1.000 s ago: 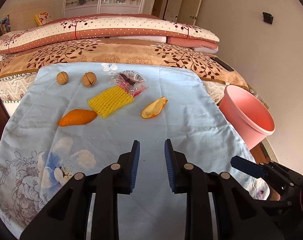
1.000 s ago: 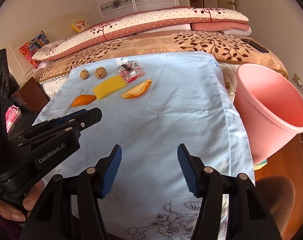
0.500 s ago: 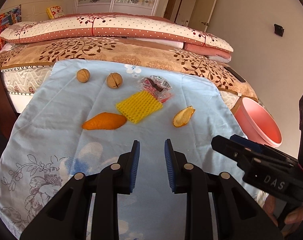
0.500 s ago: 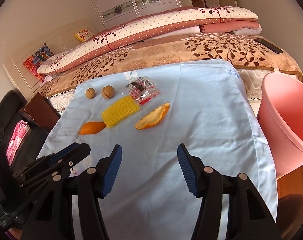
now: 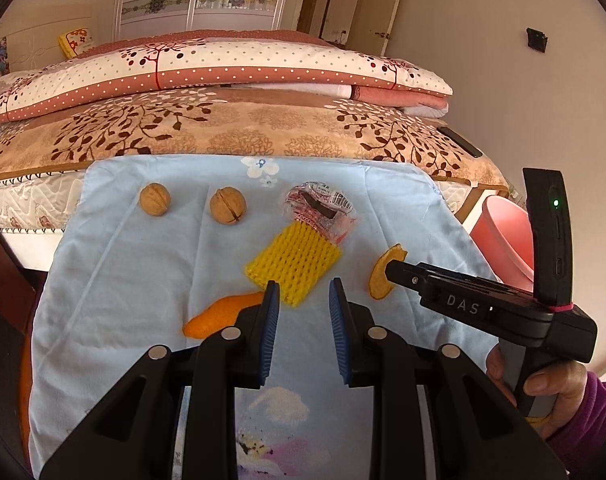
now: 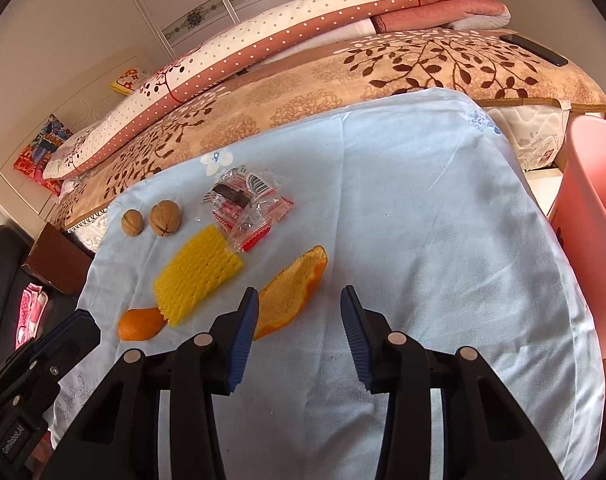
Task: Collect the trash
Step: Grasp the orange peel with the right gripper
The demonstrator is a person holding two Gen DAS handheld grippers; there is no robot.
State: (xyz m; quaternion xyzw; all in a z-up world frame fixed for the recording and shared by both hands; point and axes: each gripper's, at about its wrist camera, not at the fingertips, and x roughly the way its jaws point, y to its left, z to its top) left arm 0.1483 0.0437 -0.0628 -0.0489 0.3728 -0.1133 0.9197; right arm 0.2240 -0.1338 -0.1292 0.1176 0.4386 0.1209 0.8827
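Where bed (image 5: 263,128) ends, pink bin (image 6: 595,216) beside blue cloth (image 6: 423,220)

"DAS" on right gripper (image 5: 387,270) body; "GenRobot.AI" on left gripper (image 6: 77,326) body.

Bare blue cloth (image 6: 423,220) lies open between peel (image 6: 291,296) and pink bin (image 6: 595,216).

On the light blue cloth (image 6: 423,208) lie two walnuts, one (image 6: 132,222) beside the other (image 6: 165,218), and two pieces of orange peel, one (image 6: 293,290) larger than the other (image 6: 139,323). There is one yellow foam net (image 6: 197,276) and one crumpled clear wrapper (image 6: 247,204). One pink bin (image 6: 595,216) stands at the cloth's right edge.
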